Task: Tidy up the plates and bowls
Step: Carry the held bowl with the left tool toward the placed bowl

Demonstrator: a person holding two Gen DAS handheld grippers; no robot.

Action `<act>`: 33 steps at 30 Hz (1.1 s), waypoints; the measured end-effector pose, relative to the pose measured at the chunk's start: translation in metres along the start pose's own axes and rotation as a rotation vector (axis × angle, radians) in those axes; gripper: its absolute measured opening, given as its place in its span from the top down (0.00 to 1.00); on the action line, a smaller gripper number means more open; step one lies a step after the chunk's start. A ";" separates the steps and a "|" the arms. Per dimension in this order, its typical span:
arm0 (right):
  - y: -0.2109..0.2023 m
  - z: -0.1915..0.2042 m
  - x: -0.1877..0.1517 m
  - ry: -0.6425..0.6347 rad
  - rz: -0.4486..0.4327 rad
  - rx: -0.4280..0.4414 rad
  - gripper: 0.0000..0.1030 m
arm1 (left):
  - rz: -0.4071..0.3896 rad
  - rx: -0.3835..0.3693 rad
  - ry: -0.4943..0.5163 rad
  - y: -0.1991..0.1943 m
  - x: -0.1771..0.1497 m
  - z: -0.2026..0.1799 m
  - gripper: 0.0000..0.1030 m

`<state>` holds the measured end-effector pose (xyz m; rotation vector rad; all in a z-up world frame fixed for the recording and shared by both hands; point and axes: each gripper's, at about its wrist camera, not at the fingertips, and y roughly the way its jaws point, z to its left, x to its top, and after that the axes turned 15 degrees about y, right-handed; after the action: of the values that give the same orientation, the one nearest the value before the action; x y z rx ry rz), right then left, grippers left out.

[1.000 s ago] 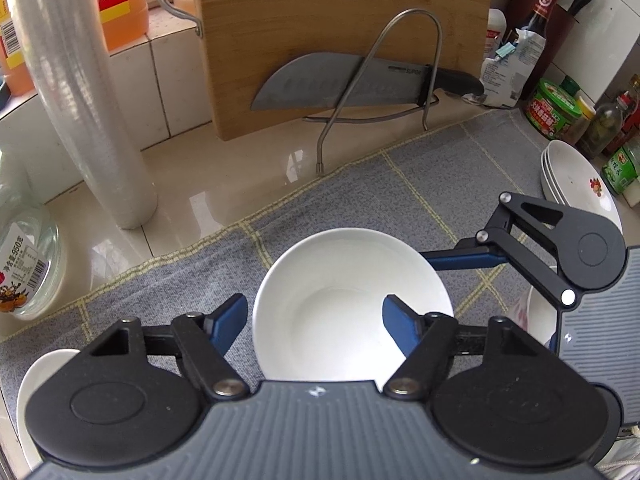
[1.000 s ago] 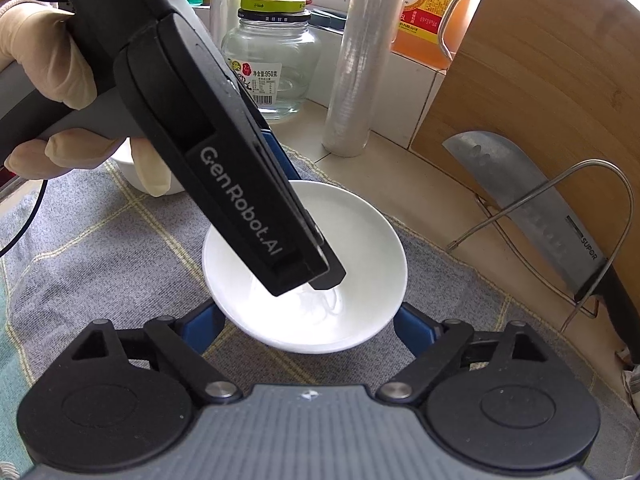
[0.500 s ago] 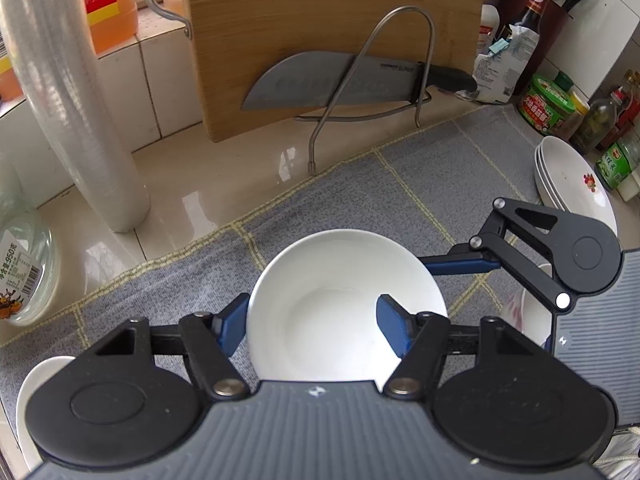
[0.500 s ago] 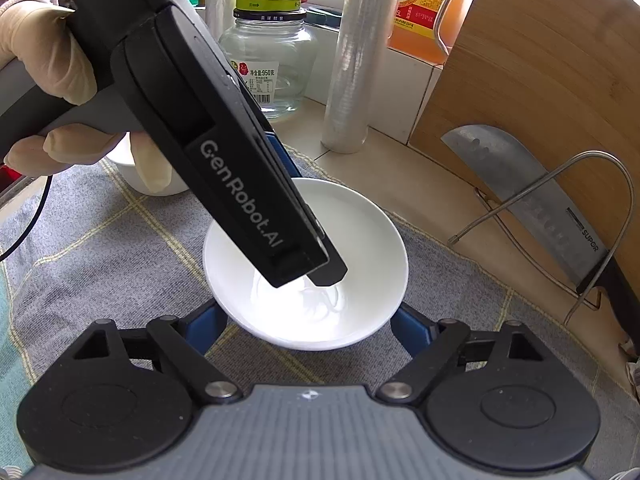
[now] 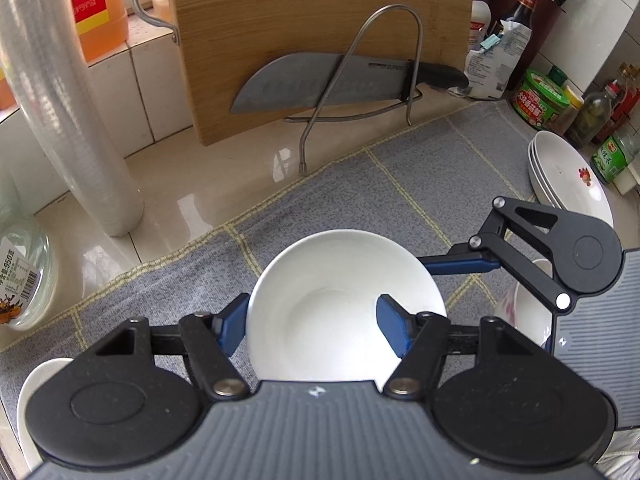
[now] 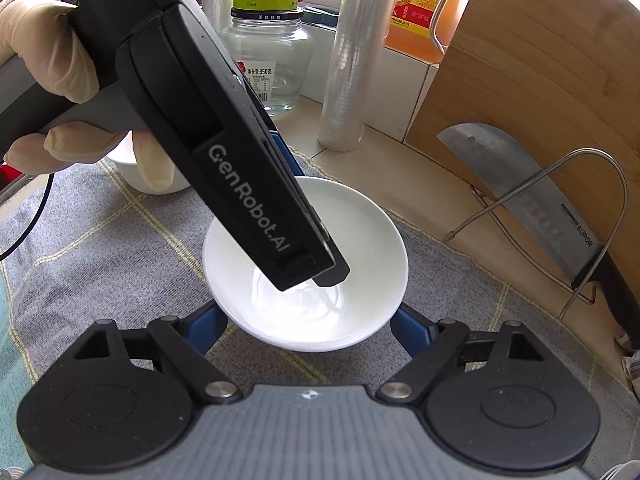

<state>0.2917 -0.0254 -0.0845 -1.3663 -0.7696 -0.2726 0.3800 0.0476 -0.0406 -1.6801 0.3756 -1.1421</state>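
A white bowl (image 5: 340, 300) sits on the grey checked cloth (image 5: 360, 184); it also shows in the right wrist view (image 6: 360, 232). My left gripper (image 5: 312, 326) straddles its near left rim, one blue finger (image 5: 232, 326) outside the wall and one inside, still with a gap. My right gripper (image 6: 308, 328) is open on the bowl's other side, its fingers flanking the base. A stack of white plates (image 5: 568, 176) stands at the right. A second white bowl (image 5: 36, 392) lies at the lower left.
A wooden cutting board (image 5: 320, 32) and a knife (image 5: 328, 84) on a wire rack stand behind. A plastic-wrap roll (image 5: 64, 112), a glass jar (image 6: 268, 52) and an oil jug (image 5: 96, 4) are at the left. Sauce bottles (image 5: 544, 96) are at the far right.
My left gripper's fingers have narrowed around the bowl's rim and the gripper has shifted slightly left. My right gripper stays open beside the bowl.
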 end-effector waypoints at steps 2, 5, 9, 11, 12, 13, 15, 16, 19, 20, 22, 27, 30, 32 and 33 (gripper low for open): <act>-0.004 0.001 -0.001 -0.004 -0.002 0.000 0.12 | -0.003 0.000 0.003 -0.003 0.000 -0.003 0.36; -0.013 0.001 -0.001 -0.003 -0.009 -0.001 0.12 | -0.012 0.009 0.010 -0.009 0.000 -0.009 0.35; -0.026 0.003 -0.002 0.005 -0.020 -0.004 0.12 | -0.023 0.018 0.023 -0.020 0.002 -0.019 0.35; -0.034 0.005 -0.004 0.010 -0.027 -0.007 0.12 | -0.026 0.021 0.030 -0.024 0.003 -0.025 0.35; -0.038 0.006 -0.006 0.013 -0.031 -0.008 0.12 | -0.026 0.023 0.036 -0.026 0.004 -0.029 0.35; -0.042 0.006 -0.006 0.016 -0.035 -0.009 0.12 | -0.027 0.023 0.040 -0.028 0.005 -0.032 0.35; -0.051 0.007 -0.010 0.020 -0.045 -0.016 0.12 | -0.031 0.023 0.053 -0.032 0.007 -0.038 0.35; -0.055 0.007 -0.011 0.023 -0.048 -0.020 0.12 | -0.032 0.021 0.057 -0.034 0.008 -0.042 0.35; -0.067 0.006 -0.016 0.034 -0.056 -0.035 0.12 | -0.042 0.015 0.075 -0.040 0.012 -0.051 0.35; -0.070 0.005 -0.017 0.040 -0.060 -0.040 0.12 | -0.046 0.016 0.083 -0.041 0.014 -0.055 0.35; -0.078 0.002 -0.019 0.057 -0.064 -0.049 0.12 | -0.051 0.013 0.100 -0.043 0.017 -0.062 0.35; -0.093 -0.003 -0.029 0.087 -0.077 -0.085 0.12 | -0.067 0.004 0.144 -0.046 0.028 -0.079 0.35; -0.101 -0.007 -0.036 0.108 -0.080 -0.108 0.12 | -0.079 -0.006 0.175 -0.047 0.034 -0.090 0.35; -0.107 -0.010 -0.040 0.121 -0.083 -0.124 0.12 | -0.087 -0.014 0.192 -0.047 0.039 -0.097 0.35; -0.109 -0.011 -0.042 0.128 -0.085 -0.132 0.12 | -0.092 -0.019 0.201 -0.047 0.041 -0.101 0.35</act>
<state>0.1994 -0.0705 -0.0267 -1.4270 -0.7138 -0.4803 0.3049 -0.0186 0.0235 -1.6175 0.4397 -1.3849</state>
